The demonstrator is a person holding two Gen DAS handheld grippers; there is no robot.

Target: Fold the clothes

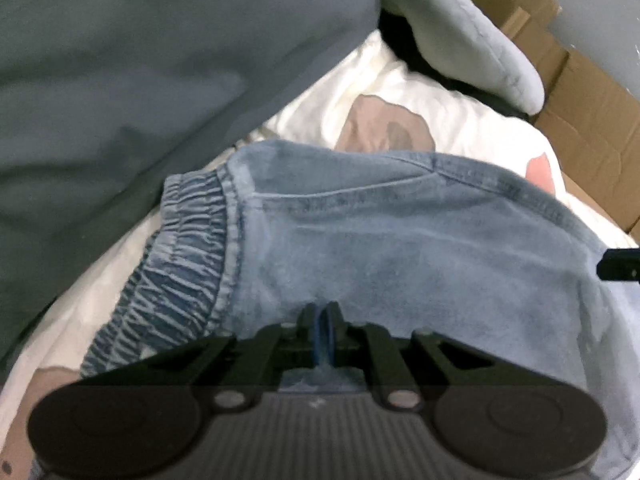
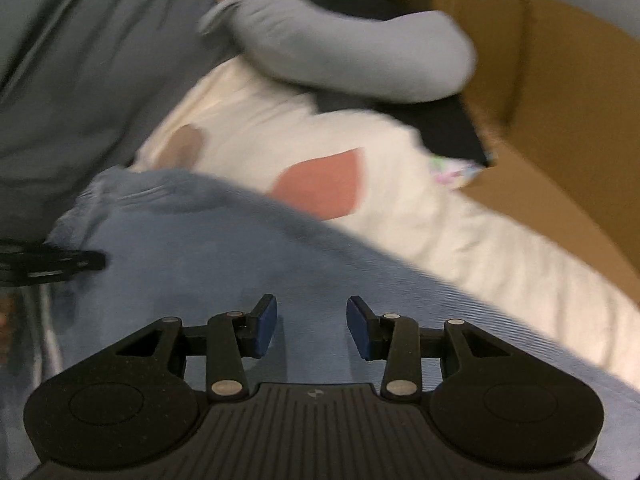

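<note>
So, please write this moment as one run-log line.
left gripper: shut on denim shorts | right gripper: open above shorts, empty | shorts on white sheet

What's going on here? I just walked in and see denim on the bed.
A person is folding clothes with two hand-held grippers. The left gripper is shut on a pinch of the denim shorts, near their elastic waistband. The right gripper hovers open over the same denim, holding nothing. The shorts lie on a white sheet.
</note>
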